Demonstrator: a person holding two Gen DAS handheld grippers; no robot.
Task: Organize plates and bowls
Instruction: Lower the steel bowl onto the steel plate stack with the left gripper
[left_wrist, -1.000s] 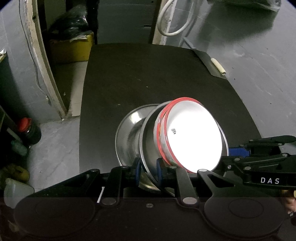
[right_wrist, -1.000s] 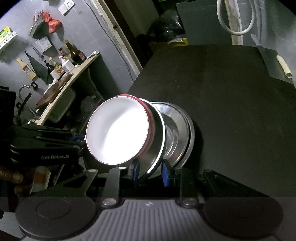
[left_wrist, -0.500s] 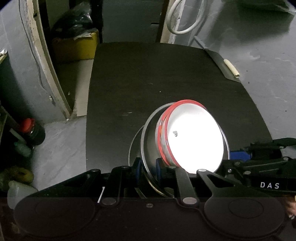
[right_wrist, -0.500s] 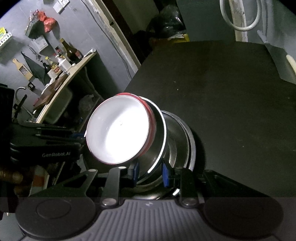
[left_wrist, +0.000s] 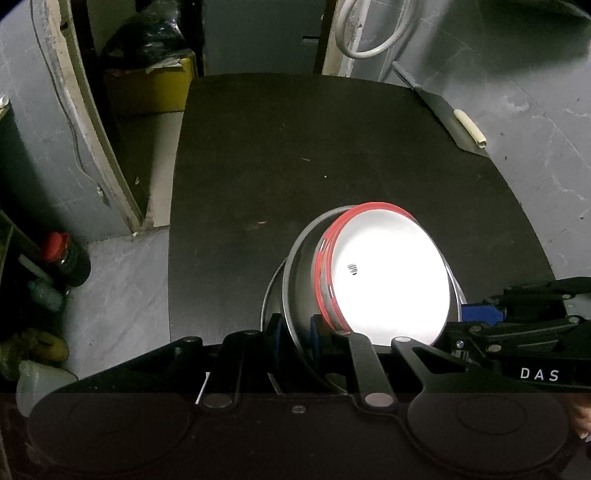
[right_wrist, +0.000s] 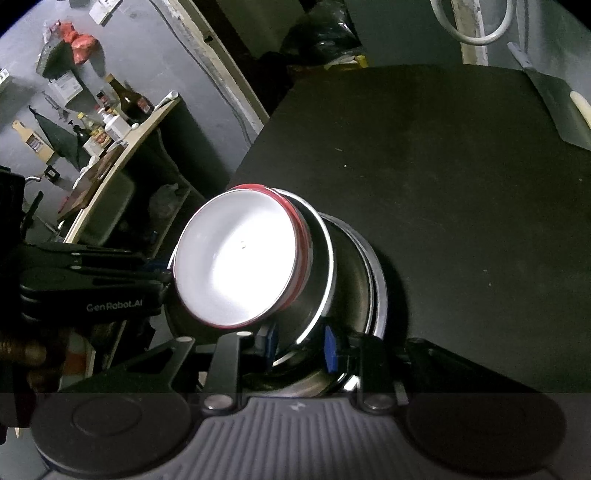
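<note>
A white bowl with a red rim (left_wrist: 388, 273) sits inside a steel bowl (left_wrist: 301, 273), and both are held tilted over a steel plate (left_wrist: 271, 295) on the black table (left_wrist: 295, 147). My left gripper (left_wrist: 295, 336) is shut on the steel bowl's near rim. My right gripper (right_wrist: 301, 343) is shut on the opposite rim of the steel bowl (right_wrist: 332, 266), with the white bowl (right_wrist: 236, 262) facing it and the steel plate (right_wrist: 378, 280) below. Each gripper shows in the other's view, at the bowl's side.
A cleaver with a pale handle (left_wrist: 454, 122) lies at the table's far right edge. A yellow box (left_wrist: 147, 88) stands behind the table. Bottles (left_wrist: 62, 254) stand on the floor at left. A shelf with bottles (right_wrist: 110, 122) is at left in the right wrist view.
The stacked bowls have moved over the steel plate, which is now mostly covered beneath them. Both grippers stay shut on the steel bowl's rim.
</note>
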